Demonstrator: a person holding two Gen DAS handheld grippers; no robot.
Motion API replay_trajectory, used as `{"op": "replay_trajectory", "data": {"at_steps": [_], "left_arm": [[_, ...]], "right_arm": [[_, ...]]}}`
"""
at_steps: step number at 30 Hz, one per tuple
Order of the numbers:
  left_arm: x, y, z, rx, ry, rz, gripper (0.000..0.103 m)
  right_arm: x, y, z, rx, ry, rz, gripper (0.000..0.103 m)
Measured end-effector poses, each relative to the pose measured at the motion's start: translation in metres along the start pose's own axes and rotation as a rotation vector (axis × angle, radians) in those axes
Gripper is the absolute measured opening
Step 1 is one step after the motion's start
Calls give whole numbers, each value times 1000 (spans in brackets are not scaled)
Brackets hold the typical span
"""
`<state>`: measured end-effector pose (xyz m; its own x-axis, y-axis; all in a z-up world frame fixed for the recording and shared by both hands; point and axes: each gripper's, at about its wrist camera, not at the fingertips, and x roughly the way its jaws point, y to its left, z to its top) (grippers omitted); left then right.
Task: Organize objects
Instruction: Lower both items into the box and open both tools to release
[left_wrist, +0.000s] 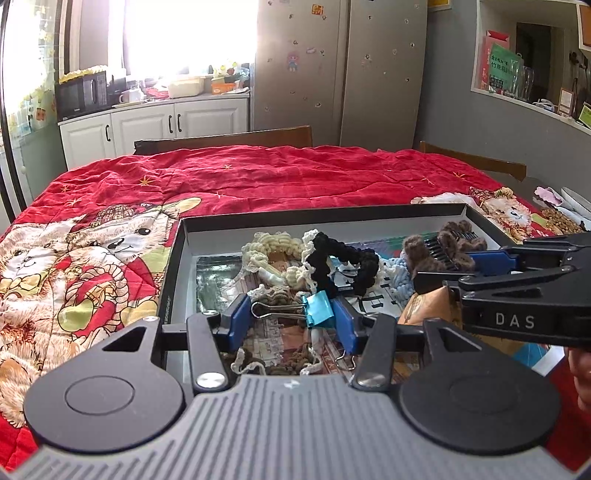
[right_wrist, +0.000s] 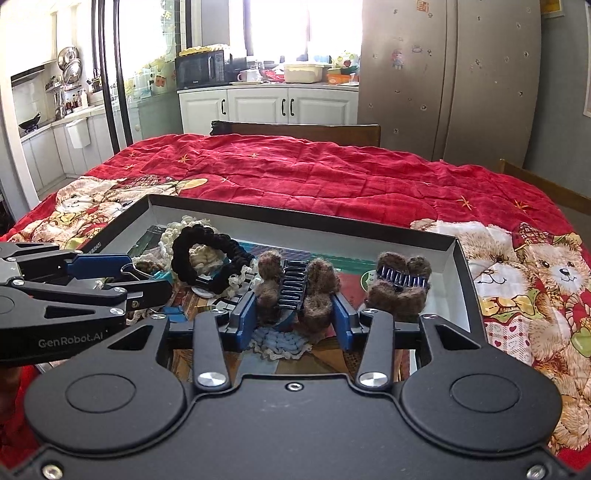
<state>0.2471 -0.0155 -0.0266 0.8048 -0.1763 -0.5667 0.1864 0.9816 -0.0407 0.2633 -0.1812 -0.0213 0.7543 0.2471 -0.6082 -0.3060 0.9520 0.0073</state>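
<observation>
A shallow black box (left_wrist: 321, 216) (right_wrist: 295, 221) lies on the red quilt and holds hair accessories. My left gripper (left_wrist: 293, 317) is shut on a blue binder clip (left_wrist: 317, 306), held over the box's near left part; the clip also shows in the right wrist view (right_wrist: 162, 275). My right gripper (right_wrist: 295, 314) is shut on a brown fuzzy claw hair clip (right_wrist: 295, 288), seen in the left wrist view (left_wrist: 439, 251). A second brown fuzzy clip (right_wrist: 400, 284) lies in the box's right end. A black scrunchie (left_wrist: 340, 258) (right_wrist: 207, 258) and a cream scrunchie (left_wrist: 273, 247) lie further back.
The red bear-print quilt (left_wrist: 240, 177) (right_wrist: 332, 173) covers the table. Wooden chair backs (left_wrist: 225, 138) (right_wrist: 295, 129) stand behind it. A blue crocheted piece (right_wrist: 279, 341) lies under the right gripper. Small items (left_wrist: 561, 206) sit at the table's right edge.
</observation>
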Motion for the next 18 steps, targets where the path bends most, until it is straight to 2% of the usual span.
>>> {"op": "replay_trajectory", "data": {"at_steps": [18], "left_arm": [[-7, -3, 2, 0, -20, -9, 70]], "right_arm": [[-5, 2, 3, -2, -9, 4, 45]]}}
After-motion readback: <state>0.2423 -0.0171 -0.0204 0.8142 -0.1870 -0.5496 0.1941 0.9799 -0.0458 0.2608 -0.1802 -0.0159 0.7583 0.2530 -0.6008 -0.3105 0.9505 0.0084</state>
